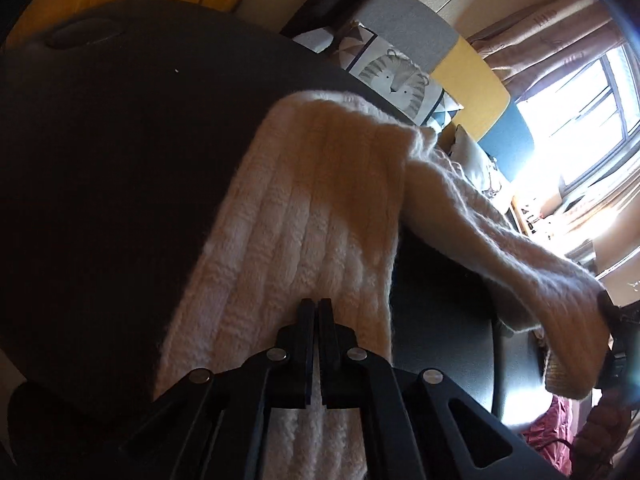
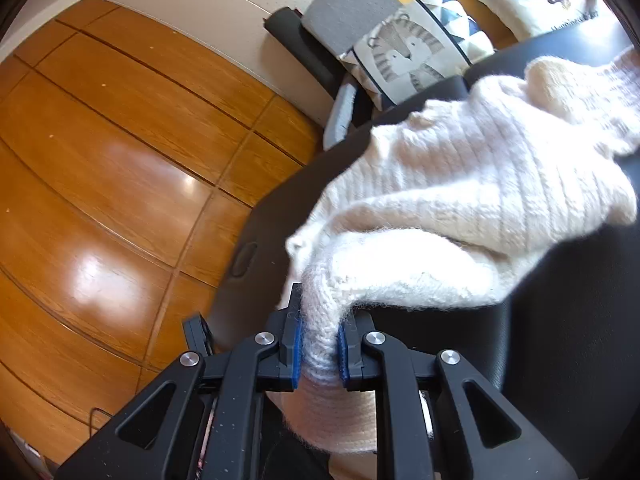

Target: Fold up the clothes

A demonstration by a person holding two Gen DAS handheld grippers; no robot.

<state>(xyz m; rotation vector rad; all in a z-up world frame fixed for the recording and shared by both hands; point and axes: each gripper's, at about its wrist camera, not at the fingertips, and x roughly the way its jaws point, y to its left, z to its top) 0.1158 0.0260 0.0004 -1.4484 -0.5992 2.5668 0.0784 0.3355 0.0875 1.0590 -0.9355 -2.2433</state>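
A cream ribbed knit sweater (image 1: 320, 208) lies stretched over a black padded table (image 1: 100, 160). My left gripper (image 1: 319, 312) is shut on a thin edge of the sweater, and the fabric runs between its fingers toward me. At the far right of the left wrist view the sweater's other end hangs lifted off the table, held by my right gripper (image 1: 608, 312). In the right wrist view the right gripper (image 2: 320, 320) is shut on a thick bunched fold of the sweater (image 2: 460, 184), squeezed between its blue pads (image 2: 297, 344), above the table (image 2: 560, 320).
A glossy wooden floor (image 2: 120, 140) lies left of the table edge. A sofa with a tiger-print cushion (image 2: 408, 52) stands behind the table. A bright window with curtains (image 1: 580, 100) is at the right. A pink cloth (image 1: 548, 428) lies low beyond the table.
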